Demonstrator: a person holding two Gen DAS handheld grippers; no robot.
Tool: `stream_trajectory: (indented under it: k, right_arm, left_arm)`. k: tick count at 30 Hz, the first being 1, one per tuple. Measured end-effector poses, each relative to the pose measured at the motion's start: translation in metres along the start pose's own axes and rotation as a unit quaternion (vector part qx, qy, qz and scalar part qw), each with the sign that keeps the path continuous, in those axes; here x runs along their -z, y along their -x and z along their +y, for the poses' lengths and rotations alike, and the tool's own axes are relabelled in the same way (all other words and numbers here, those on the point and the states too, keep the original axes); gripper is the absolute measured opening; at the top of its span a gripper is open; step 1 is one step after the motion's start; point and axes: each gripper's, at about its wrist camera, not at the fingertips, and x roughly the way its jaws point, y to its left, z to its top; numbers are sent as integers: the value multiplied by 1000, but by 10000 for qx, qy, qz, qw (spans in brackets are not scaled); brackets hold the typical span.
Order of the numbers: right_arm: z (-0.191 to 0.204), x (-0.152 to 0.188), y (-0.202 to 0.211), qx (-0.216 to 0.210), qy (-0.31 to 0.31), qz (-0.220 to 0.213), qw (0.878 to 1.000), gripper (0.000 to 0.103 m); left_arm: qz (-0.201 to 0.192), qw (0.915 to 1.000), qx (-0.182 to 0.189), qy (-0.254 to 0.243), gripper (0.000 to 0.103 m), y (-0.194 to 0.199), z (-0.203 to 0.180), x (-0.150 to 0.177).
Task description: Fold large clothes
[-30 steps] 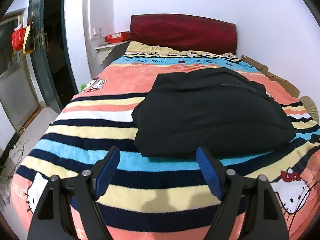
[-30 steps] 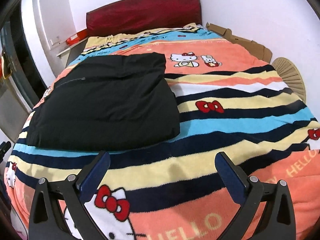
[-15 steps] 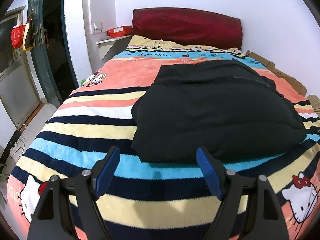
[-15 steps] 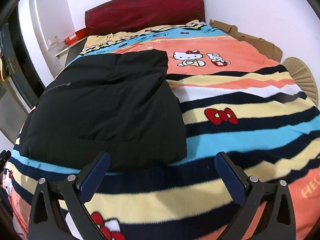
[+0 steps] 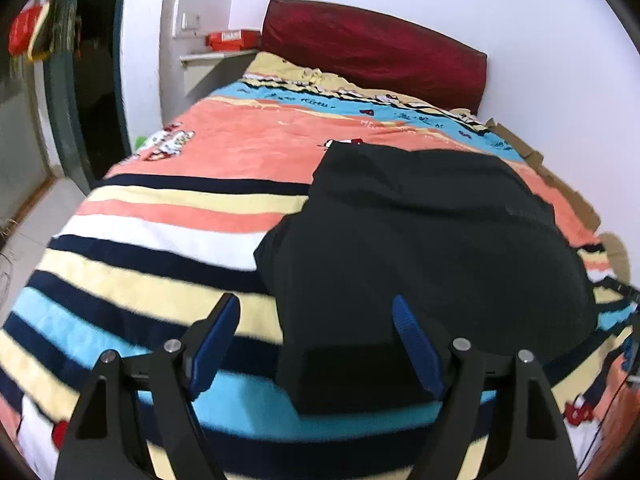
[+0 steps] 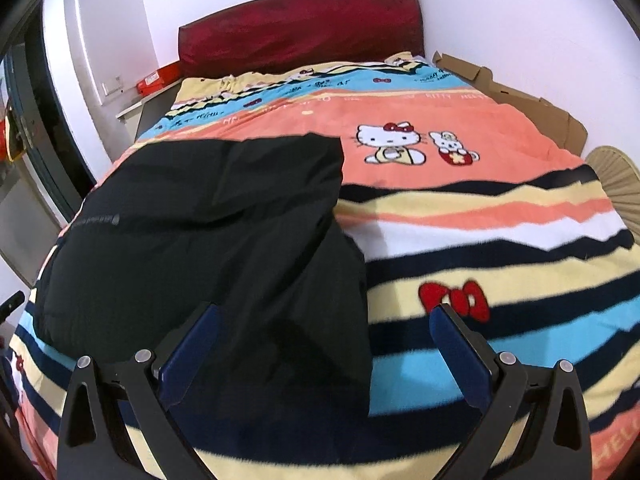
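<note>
A black garment [image 5: 432,240] lies folded in a thick bundle on the striped bed blanket [image 5: 168,248]. My left gripper [image 5: 316,344] is open, its blue pads straddling the garment's near left corner just above the cloth. In the right wrist view the same black garment [image 6: 224,248] fills the left half. My right gripper [image 6: 324,348] is open too, wide around the garment's near right corner, its left pad over the black cloth and its right pad over the blanket [image 6: 500,264]. Neither gripper holds anything.
A dark red headboard [image 5: 376,52] stands at the far end against a white wall. Flattened cardboard [image 6: 516,100] lines the bed's right side, with a woven fan [image 6: 618,184] beyond it. A shelf with a red box [image 5: 232,38] and a dark doorway [image 5: 92,92] are at the left.
Both grippers have moved forward and closer to the black garment, from over the bare blanket to over its two near corners. Both stay open. The garment itself has not moved.
</note>
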Motion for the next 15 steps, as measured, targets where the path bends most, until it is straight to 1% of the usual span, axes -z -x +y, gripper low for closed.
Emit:
stream_trajectory:
  k: [3, 6, 9, 11, 13, 15]
  right_arm:
    - [-6, -12, -12, -72, -45, 53, 9999, 103]
    - [-12, -18, -26, -131, -96, 137, 9998, 103]
    - [-19, -22, -41, -262, -236, 267, 9990, 103]
    - [-24, -21, -52, -385, -333, 419, 9978, 103]
    - [-27, -19, -62, -453, -391, 575, 9966, 103]
    - [-32, -17, -76, -604, -501, 806, 9936, 103]
  left_arm:
    - [215, 9985, 417, 274, 78, -24, 14, -19]
    - [368, 9945, 726, 655, 78, -50, 28, -38]
    - [535, 9908, 934, 816, 78, -70, 34, -50]
    - [720, 9875, 1074, 906, 78, -83, 35, -49]
    - [830, 9881, 982, 841, 78, -91, 34, -41]
    - [905, 9849, 1087, 993, 78, -96, 40, -31]
